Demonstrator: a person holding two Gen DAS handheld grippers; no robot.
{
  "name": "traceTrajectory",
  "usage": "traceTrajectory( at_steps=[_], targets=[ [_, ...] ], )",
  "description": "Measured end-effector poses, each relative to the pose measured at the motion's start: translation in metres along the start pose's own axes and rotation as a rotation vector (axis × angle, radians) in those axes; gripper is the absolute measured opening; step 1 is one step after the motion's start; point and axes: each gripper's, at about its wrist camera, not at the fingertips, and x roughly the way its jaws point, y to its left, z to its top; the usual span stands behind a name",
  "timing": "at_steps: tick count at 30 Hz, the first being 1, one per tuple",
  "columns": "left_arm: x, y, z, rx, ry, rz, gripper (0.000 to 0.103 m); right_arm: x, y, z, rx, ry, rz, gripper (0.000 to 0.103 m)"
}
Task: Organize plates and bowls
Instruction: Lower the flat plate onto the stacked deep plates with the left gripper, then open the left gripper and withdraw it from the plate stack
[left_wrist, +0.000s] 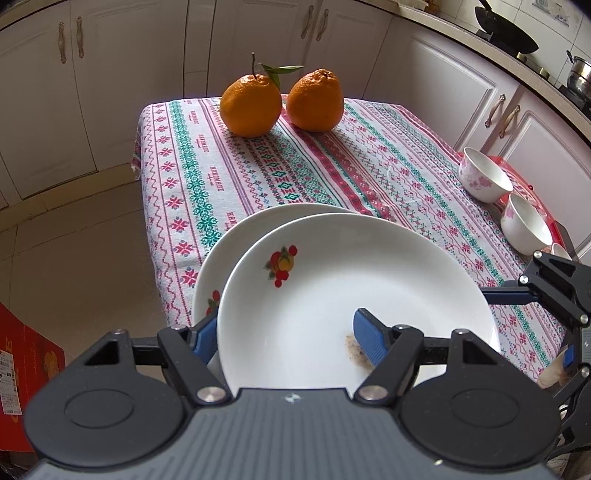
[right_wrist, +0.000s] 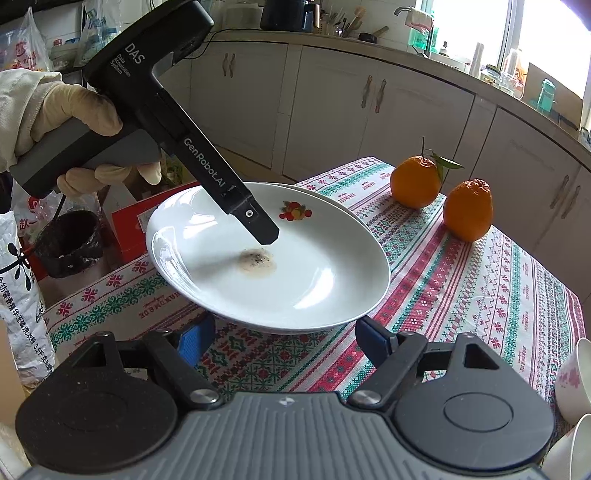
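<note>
A white plate with a fruit motif and a brown stain hangs tilted above a second, similar plate lying on the tablecloth. My left gripper is shut on the upper plate's rim, one blue pad inside the dish and the other beneath it. From the right wrist its upper finger presses into the plate. My right gripper stands open just below the plate's near rim, holding nothing. Two white bowls with pink flowers sit at the table's right edge.
Two oranges rest at the far end of the patterned tablecloth. The bowls stand on a red tray. A gloved hand holds the left tool. A black pot and red boxes sit beside the table.
</note>
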Motion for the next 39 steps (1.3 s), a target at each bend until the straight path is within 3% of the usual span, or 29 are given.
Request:
traceTrajectory(
  at_steps=[16,22,31,34,39],
  targets=[
    [-0.013,0.007,-0.002,-0.047,-0.036,0.007,0.075,0.001,0.000,0.000,0.000,-0.023,-0.005,0.087],
    [-0.014,0.006,0.002,-0.052,-0.043,0.024,0.076,-0.008,-0.004,-0.001,0.012,-0.042,-0.021,0.093],
    [-0.010,0.006,0.003,-0.041,-0.036,0.074,0.082,-0.016,-0.004,-0.004,0.018,-0.062,-0.036,0.097],
    [-0.010,0.004,0.002,-0.023,-0.040,0.089,0.082,-0.021,-0.005,-0.005,0.018,-0.072,-0.047,0.103],
    [-0.013,-0.009,0.001,0.027,-0.070,0.134,0.087,-0.027,-0.010,-0.007,0.032,-0.074,-0.070,0.103]
  ],
)
